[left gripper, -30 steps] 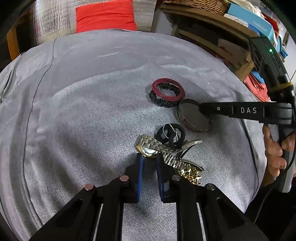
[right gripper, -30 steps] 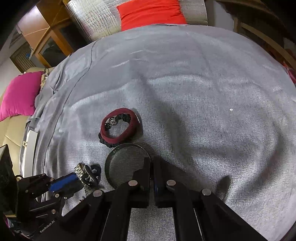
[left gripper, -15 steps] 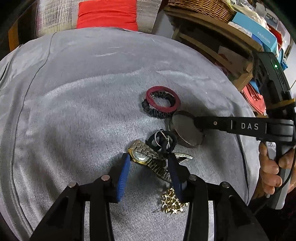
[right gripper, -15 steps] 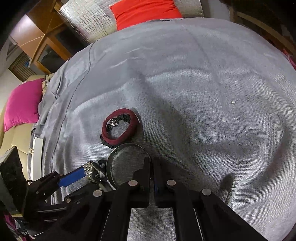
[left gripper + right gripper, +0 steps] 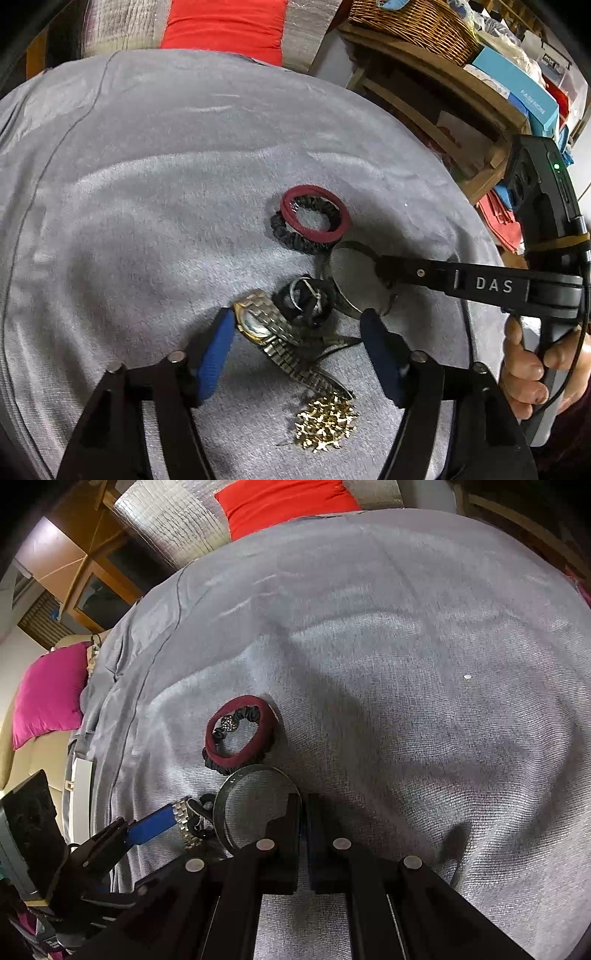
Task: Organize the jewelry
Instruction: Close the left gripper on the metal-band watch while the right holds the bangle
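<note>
In the left wrist view, the left gripper (image 5: 297,325) hangs over a grey cloth (image 5: 166,221) with its blue-padded jaws opening; a metal-band watch (image 5: 266,332) lies between them, the left pad close against the watch case, though contact there cannot be made out, and the right pad stands clear of everything. The watch band runs down toward a small heap of gold chain (image 5: 327,424), whose links are too fine to sort out. Just above the watch sits a black hair tie (image 5: 306,302) tangled with some thin silver rings or wire, hard to tell apart. Beyond it a dark red scrunchie (image 5: 314,216) lies on top of a black one. The right gripper (image 5: 380,267) comes in from the right edge, its jaws closed on the rim of a round, shallow dish or lid (image 5: 351,280); which of the two it is cannot be told. A hand (image 5: 532,373) holds its handle, partly cut off at the frame edge. In the right wrist view, the right gripper (image 5: 303,812) shows its fingers pressed together over the near rim of the same round piece (image 5: 255,801), hiding that part of it. The scrunchies (image 5: 240,742) lie just beyond, the black one carrying a small beaded ball. At lower left one blue pad (image 5: 151,825) of the left gripper touches or nearly touches the watch band (image 5: 183,823); its other finger is hidden behind the right gripper's body.
</note>
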`<action>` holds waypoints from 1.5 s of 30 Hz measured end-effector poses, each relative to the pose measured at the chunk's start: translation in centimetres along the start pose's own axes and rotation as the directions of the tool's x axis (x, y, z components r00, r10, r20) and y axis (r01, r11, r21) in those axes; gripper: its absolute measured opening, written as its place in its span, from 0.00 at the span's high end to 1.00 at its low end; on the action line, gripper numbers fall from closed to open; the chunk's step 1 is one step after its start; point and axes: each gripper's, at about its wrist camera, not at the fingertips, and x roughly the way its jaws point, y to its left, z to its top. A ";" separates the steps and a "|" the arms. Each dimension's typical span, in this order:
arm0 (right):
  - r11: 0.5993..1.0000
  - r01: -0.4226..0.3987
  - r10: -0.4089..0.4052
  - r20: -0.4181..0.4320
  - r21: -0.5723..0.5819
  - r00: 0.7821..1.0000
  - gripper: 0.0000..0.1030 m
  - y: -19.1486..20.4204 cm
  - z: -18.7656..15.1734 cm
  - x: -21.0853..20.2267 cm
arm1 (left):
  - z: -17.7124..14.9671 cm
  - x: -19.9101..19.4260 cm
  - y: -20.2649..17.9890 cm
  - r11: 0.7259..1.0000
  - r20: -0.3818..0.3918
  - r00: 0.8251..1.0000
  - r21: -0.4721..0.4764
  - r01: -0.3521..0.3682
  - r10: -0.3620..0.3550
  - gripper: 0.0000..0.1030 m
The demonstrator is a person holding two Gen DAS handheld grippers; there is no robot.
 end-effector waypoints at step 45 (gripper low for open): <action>1.000 -0.023 0.023 -0.015 -0.010 1.000 0.92 1.5 0.2 1.2 | -1.3 -0.8 -1.1 0.999 -0.056 0.998 0.040 -0.018 0.020 0.77</action>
